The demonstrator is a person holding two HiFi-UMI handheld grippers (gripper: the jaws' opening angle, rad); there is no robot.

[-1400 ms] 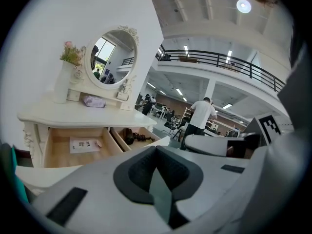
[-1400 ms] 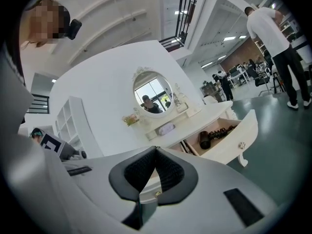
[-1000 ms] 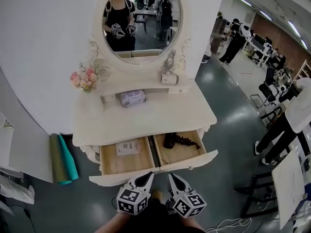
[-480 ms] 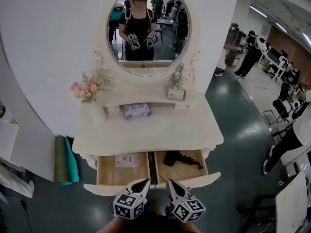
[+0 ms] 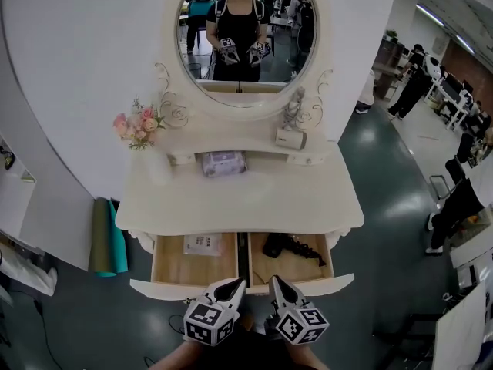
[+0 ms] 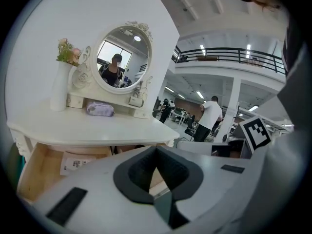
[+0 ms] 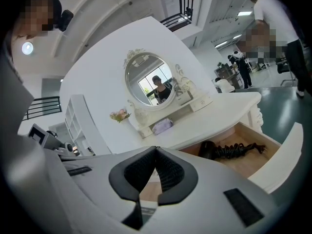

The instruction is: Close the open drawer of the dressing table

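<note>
Both tools (image 5: 236,282) (image 5: 275,279) still at drawer front (image 5: 158,287)

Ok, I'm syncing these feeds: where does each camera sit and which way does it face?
Head view: on the person's head, facing steeply down at the cream dressing table and its open wooden drawer; left claw and right claw show at the bottom.
Left gripper view: on the left claw, looking along its shut jaws up at the table.
Right gripper view: on the right claw, along its shut jaws toward the black corded hair tool in the drawer.
Shared: all three show the oval white-framed mirror.
</note>
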